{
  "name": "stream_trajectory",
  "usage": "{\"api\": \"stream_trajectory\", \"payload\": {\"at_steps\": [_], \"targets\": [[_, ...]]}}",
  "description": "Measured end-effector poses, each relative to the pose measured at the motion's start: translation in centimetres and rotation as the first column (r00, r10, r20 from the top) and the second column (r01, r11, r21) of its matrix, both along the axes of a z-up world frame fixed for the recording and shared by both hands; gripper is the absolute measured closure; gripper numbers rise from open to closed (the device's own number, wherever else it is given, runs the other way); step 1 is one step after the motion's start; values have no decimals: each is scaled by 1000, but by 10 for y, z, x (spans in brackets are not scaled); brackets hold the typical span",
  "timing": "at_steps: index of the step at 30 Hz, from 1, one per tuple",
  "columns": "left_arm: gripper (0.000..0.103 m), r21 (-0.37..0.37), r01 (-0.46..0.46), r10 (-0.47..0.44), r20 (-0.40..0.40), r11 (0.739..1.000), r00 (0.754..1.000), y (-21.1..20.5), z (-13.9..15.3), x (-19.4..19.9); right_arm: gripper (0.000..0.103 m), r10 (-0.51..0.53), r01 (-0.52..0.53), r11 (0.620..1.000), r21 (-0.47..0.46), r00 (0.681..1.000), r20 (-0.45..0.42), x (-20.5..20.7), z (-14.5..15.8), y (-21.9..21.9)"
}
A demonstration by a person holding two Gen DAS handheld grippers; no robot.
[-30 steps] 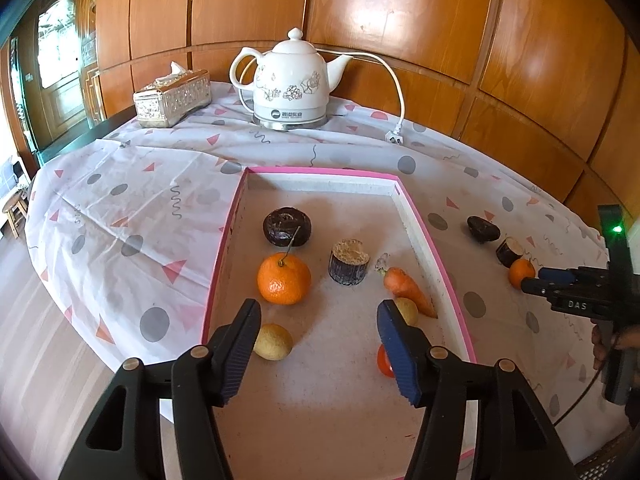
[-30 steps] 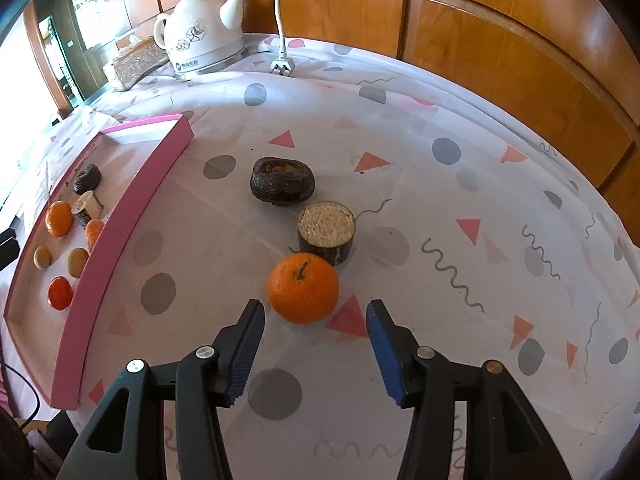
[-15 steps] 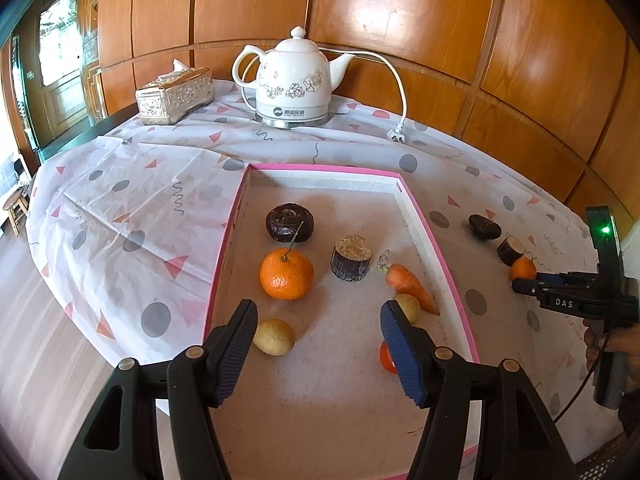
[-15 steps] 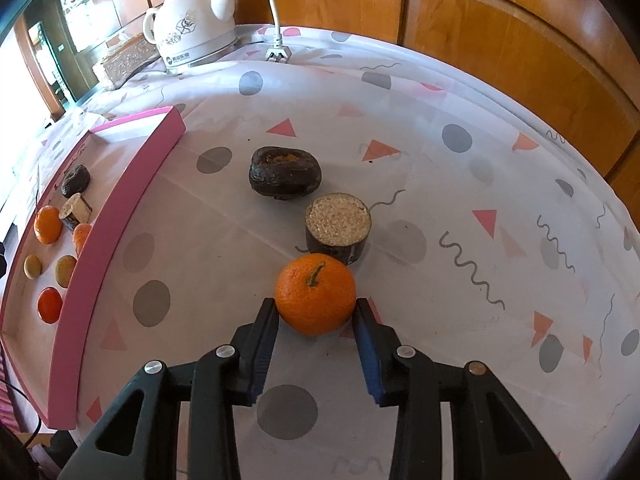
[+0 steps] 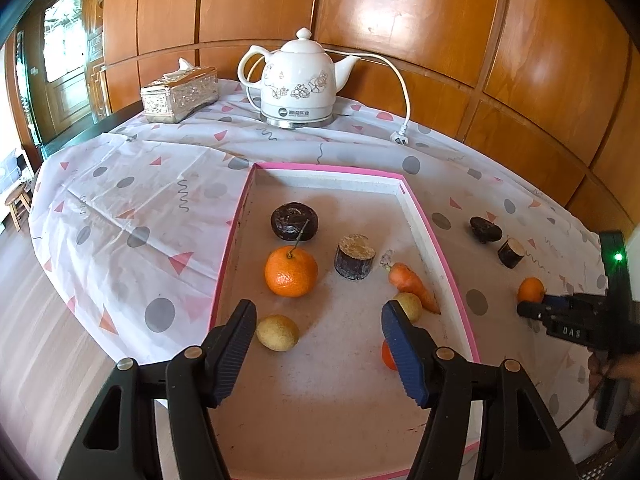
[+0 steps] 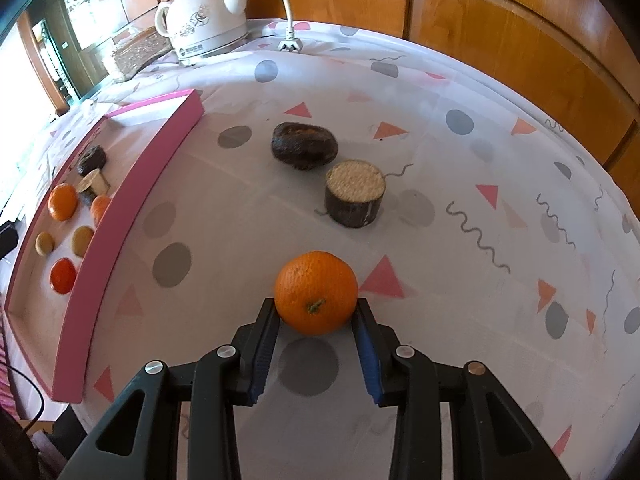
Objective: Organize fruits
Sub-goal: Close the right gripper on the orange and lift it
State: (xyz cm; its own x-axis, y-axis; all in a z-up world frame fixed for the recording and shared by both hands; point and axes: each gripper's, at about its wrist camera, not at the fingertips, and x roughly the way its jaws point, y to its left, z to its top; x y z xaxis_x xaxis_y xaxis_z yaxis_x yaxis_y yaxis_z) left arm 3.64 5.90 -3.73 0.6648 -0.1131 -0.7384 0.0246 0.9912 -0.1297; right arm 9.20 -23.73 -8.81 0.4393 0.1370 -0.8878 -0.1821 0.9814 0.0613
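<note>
My right gripper (image 6: 315,309) is shut on an orange tangerine (image 6: 316,292), both pads pressing its sides just above the cloth. The left wrist view shows this gripper (image 5: 532,309) and tangerine (image 5: 531,289) at the right. Beyond it lie a dark wrinkled fruit (image 6: 305,151) and a dark cut stub (image 6: 355,194). My left gripper (image 5: 318,312) hovers over the pink-rimmed tray (image 5: 436,240), its jaws opening with nothing between them. The tray holds a stemmed tangerine (image 5: 291,270), a dark fruit (image 5: 295,221), a stub (image 5: 355,257), a carrot (image 5: 412,286), two yellowish fruits and a red one.
A white kettle (image 5: 298,82) with a loose cord and plug (image 5: 400,138) stands at the back, next to a tissue box (image 5: 180,94). The patterned cloth drops off the table edge at the left. A hand (image 5: 612,372) holds the right gripper's handle.
The right gripper's jaws closed from either side onto the tangerine, which has turned its stem toward the camera. The left gripper's jaws have spread slightly wider over the tray.
</note>
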Motion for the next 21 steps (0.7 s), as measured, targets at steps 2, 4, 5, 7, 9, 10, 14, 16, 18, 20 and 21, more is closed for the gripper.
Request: {"api": "stream_trajectory", "payload": {"at_steps": [2, 4, 5, 7, 9, 10, 14, 16, 18, 20, 21], "targets": [[37, -3, -9, 9, 6, 1000, 1000, 3, 2, -1, 66, 2, -2, 1000, 6, 1000, 0, -4, 0, 1], [37, -7, -29, 30, 18, 1000, 999, 10, 5, -2, 66, 7, -7, 1000, 18, 1000, 1, -8, 0, 3], [37, -11, -39, 40, 21, 999, 999, 13, 6, -2, 66, 12, -12, 1000, 23, 1000, 1, -9, 0, 5], [37, -19, -66, 66, 26, 998, 997, 22, 9, -2, 66, 21, -21, 999, 37, 1000, 1, -12, 0, 8], [37, -25, -91, 91, 32, 996, 995, 30, 11, -2, 66, 29, -29, 998, 54, 1000, 6, -14, 3, 12], [37, -27, -106, 107, 36, 994, 994, 36, 12, -2, 66, 34, -35, 997, 63, 999, 16, -16, 7, 14], [37, -27, -159, 160, 35, 987, 986, 54, 13, -2, 66, 66, -72, 991, 110, 996, 61, -19, 26, 27], [37, -28, -186, 187, 32, 982, 982, 63, 11, -2, 66, 93, -103, 987, 124, 992, 89, -21, 37, 36], [37, -29, -206, 206, 27, 978, 978, 69, 10, -3, 66, 120, -136, 980, 144, 986, 112, -21, 46, 48], [37, -36, -225, 226, 21, 974, 974, 76, 8, -2, 66, 151, -172, 972, 162, 980, 131, -21, 55, 61], [36, -39, -231, 232, 20, 972, 973, 77, 7, -2, 66, 169, -192, 966, 171, 976, 137, -20, 58, 70]]}}
